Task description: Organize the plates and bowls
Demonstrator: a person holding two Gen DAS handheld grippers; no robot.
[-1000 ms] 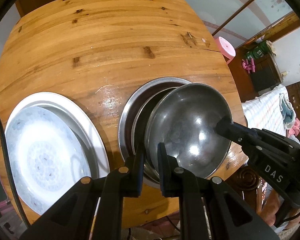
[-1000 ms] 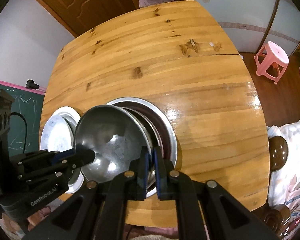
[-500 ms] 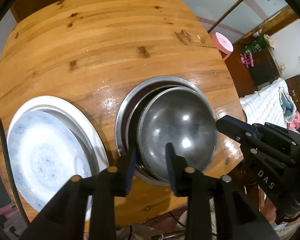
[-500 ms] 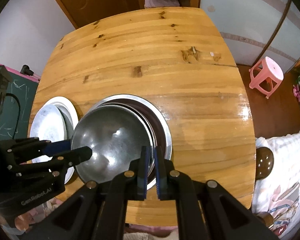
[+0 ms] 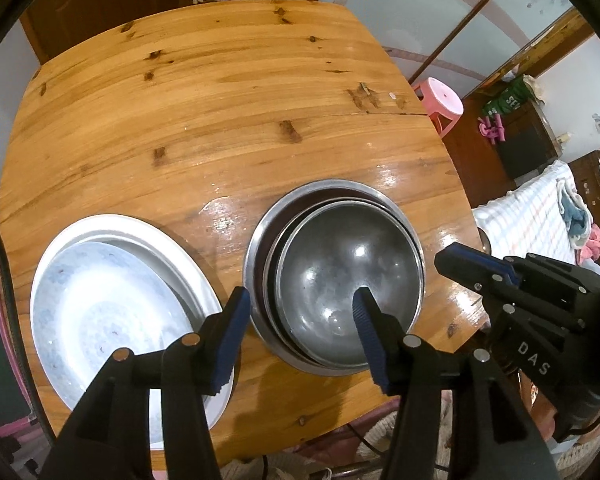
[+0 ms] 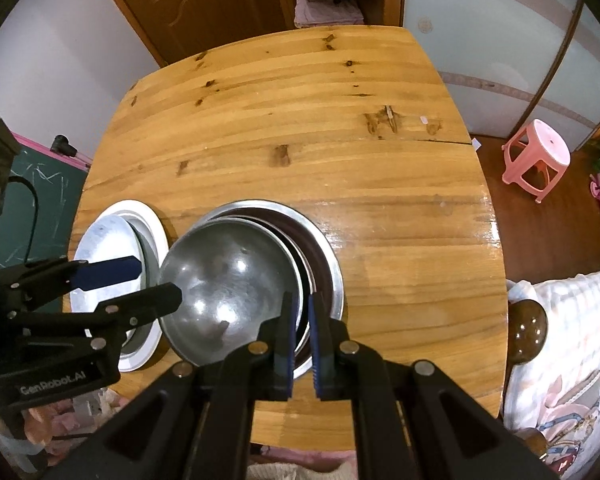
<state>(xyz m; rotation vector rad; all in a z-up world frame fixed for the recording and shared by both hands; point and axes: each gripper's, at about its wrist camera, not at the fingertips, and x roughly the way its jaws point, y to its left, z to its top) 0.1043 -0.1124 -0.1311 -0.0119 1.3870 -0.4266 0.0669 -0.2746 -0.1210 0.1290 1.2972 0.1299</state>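
Two grippers were in your hands. Your left gripper (image 5: 298, 312) had just been opening; its jaws stood apart, astride the near rim of the bowl stack without pressing on it. Your right gripper (image 6: 299, 328) was closed to a narrow slit just above the stack's near-right rim; whether the pads pinched the rim I could not tell. Its body read "DAS" in the left wrist view, and the left gripper's body read "GenRobot.AI" in the right wrist view.

Just beyond the fingertips, at least three steel bowls (image 5: 350, 276) sat nested, the innermost dull grey, shiny and tilted, inside a wide steel basin rim (image 5: 260, 224). To their left lay two plates (image 5: 100, 308): a white one with a faint bluish pattern resting in a larger white one. All stood near the front edge of one wooden table (image 5: 220, 100). Farther off was one pink stool (image 6: 538, 158).
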